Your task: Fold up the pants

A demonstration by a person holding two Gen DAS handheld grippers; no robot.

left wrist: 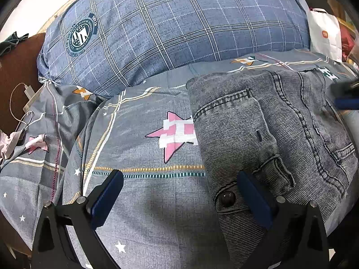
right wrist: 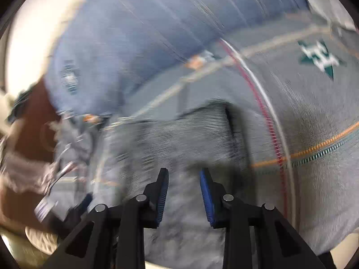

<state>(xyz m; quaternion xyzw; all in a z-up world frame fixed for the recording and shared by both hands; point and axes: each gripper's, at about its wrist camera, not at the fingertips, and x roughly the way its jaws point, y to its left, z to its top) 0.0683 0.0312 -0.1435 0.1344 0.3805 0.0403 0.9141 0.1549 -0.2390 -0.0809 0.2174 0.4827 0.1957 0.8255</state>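
Grey denim pants (left wrist: 269, 134) lie folded in a compact stack on the grey star-print bedsheet (left wrist: 145, 190), right of centre in the left wrist view. Their waistband button (left wrist: 227, 198) faces the camera. My left gripper (left wrist: 181, 183) is open wide and low over the sheet; its right finger (left wrist: 253, 197) rests at the waistband beside the button, and its left finger is over bare sheet. The right wrist view is blurred. There my right gripper (right wrist: 184, 179) hovers over the pants (right wrist: 179, 139), its jaws a narrow gap apart and pressing on nothing.
A large blue plaid pillow (left wrist: 168, 27) lies behind the pants. A white paper bag (left wrist: 325, 35) stands at the far right. A white charger and cable (left wrist: 24, 96) lie on a brown bedside surface (left wrist: 18, 67) at the left.
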